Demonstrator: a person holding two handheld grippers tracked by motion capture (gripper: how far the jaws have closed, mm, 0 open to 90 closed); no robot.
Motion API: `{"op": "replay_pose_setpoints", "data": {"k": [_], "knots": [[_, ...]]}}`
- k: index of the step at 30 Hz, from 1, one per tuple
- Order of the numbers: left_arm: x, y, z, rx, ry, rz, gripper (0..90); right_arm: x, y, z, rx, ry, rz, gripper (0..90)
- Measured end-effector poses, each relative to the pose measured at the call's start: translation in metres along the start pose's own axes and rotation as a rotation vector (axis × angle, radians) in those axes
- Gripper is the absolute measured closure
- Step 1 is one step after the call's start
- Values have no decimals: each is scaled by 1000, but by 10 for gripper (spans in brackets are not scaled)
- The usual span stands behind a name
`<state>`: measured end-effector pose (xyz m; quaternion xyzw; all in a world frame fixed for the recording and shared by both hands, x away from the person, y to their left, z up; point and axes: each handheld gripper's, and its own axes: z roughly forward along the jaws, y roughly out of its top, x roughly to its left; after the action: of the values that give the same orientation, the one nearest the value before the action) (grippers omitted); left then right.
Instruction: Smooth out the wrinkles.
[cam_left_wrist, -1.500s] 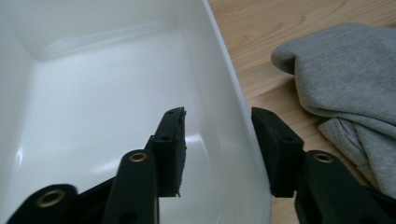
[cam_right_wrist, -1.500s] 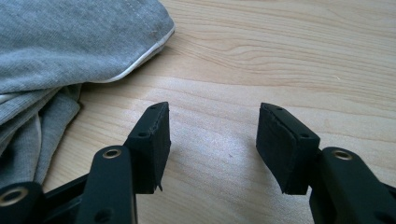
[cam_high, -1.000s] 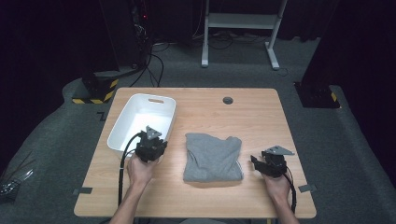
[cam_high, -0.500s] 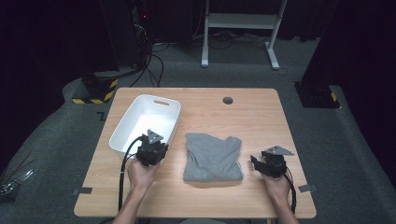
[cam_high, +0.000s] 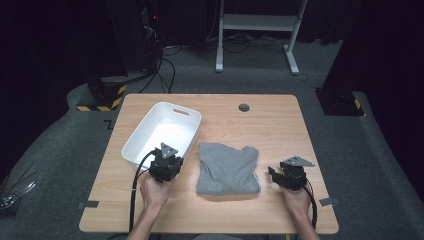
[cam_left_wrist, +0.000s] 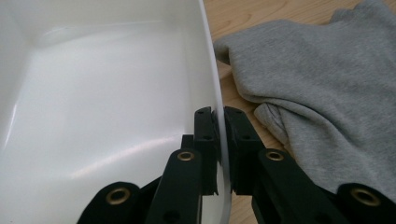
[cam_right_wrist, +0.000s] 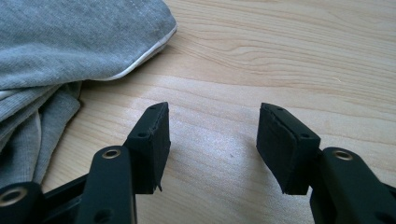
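We see a tub (cam_left_wrist: 93, 116) of smooth white plastic, glossy enough to carry soft highlights along its inner wall and thin rim. The shirt (cam_left_wrist: 327, 93) is grey knit cloth, matt and slightly fuzzy, with a paler stitched hem in the right gripper view. The counter (cam_right_wrist: 280, 56) is pale wood with a fine grain and a faint satin sheen. The left tool (cam_left_wrist: 218, 149) and right tool (cam_right_wrist: 212, 149) are matt black plastic with brass-coloured rivets; their pads (cam_right_wrist: 280, 144) look like rough, dull rubber. The floor (cam_high: 60, 150) is dark grey carpet.
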<state>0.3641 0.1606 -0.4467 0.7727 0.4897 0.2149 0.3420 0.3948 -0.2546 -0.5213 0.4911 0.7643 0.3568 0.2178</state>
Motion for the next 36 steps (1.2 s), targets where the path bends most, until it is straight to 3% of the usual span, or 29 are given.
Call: {"op": "replay_pose_setpoints", "data": {"k": [12,20,26,28,32,36], "knots": [[-7,-2,0,-14,-31,12,841,0,0,0,3,0,-3,442],[-15,3,4,-21,-43,7,841,1,0,1,7,-3,-9,442],[-13,1,4,-47,-64,-11,831,1,0,1,6,-1,-6,441],[-11,-1,-1,-87,-89,-34,765,1,0,1,6,-2,-7,441],[-18,2,-14,-139,-96,-8,616,1,0,1,8,-2,-11,440],[-37,4,-14,-145,-130,21,490,2,0,1,8,-4,-18,438]]}}
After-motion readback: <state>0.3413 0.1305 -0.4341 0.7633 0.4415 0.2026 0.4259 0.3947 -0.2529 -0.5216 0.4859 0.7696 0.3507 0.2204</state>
